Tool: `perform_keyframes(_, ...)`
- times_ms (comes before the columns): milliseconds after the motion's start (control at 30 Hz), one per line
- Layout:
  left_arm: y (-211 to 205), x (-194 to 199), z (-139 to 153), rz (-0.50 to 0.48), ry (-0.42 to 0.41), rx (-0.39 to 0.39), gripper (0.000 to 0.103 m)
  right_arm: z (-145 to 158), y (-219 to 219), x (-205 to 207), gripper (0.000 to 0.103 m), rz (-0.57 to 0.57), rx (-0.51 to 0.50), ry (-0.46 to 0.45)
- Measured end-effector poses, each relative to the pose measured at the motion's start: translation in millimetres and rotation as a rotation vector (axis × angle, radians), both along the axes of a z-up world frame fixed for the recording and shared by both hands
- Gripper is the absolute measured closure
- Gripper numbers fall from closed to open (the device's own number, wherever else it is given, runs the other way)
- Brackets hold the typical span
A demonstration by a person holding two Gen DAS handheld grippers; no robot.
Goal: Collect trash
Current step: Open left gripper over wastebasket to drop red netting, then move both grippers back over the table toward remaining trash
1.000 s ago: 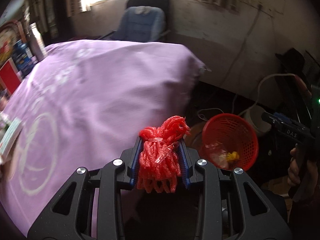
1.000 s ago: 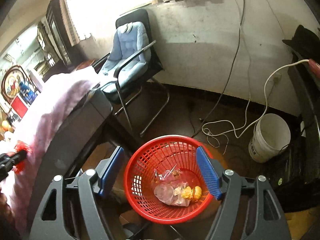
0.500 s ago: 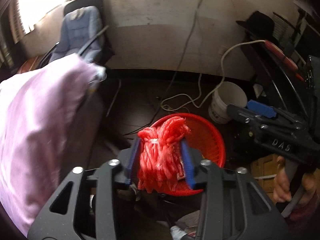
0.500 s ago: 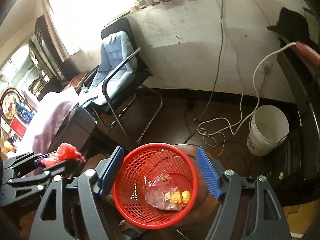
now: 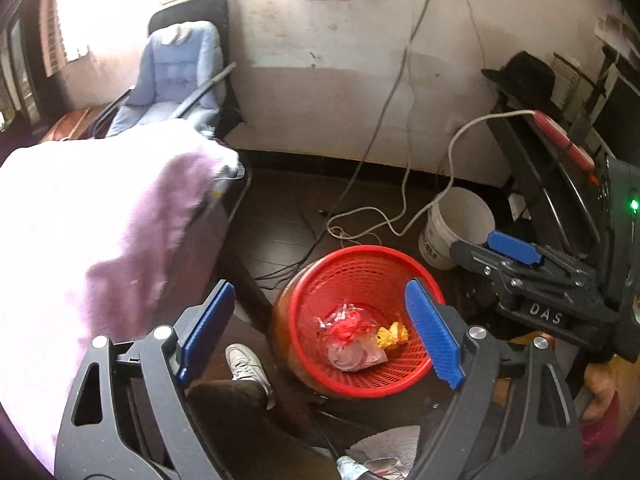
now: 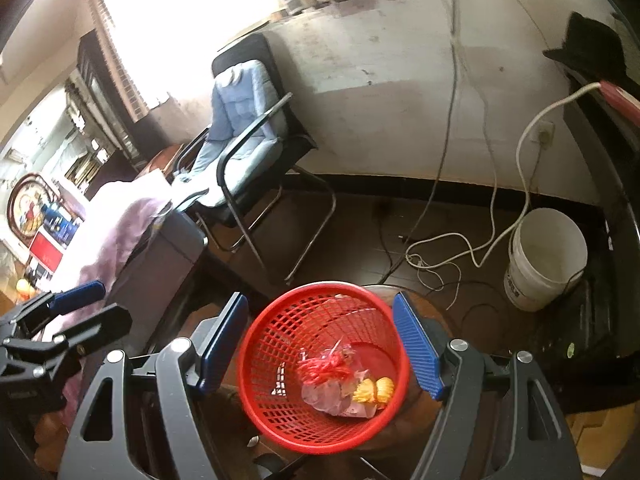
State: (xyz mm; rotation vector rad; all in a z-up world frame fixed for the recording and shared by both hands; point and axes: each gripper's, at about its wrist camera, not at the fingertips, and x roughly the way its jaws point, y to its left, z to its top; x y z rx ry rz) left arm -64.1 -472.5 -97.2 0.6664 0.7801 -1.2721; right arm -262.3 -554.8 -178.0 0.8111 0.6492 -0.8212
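Left gripper (image 5: 320, 336) hangs over the red basket (image 5: 400, 256), blue pads spread wide, nothing between them. Right gripper (image 6: 318, 346) likewise spread and empty, its pads flanking the basket rim without touching. The red netting bundle (image 5: 344, 326) lies inside the basket on top of clear plastic wrap (image 5: 354, 354), beside a yellow scrap (image 5: 392, 334). Basket seems to sit on a low round stool, though its base is hidden. Risk: either gripper clipping the rim on withdrawal could tip the light basket and spill it onto the floor by the loose cables (image 5: 360, 220).
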Motion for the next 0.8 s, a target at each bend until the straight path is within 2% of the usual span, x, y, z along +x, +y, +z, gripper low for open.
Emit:
perform_keyframes(333,44,28,19,0.102,-0.016,-0.052,0.014,19,29,31,0.023,0.087,-0.05,0.046)
perform_keyframes(633,97,67,45,0.222,-0.013,-0.125,0.012,51,55,49,0.019,0.145,-0.116,0.048)
perform_keyframes(800,137,86,61,0.294,-0.055,-0.165,0.011,72,77,60,0.017,0.185,-0.164,0.041)
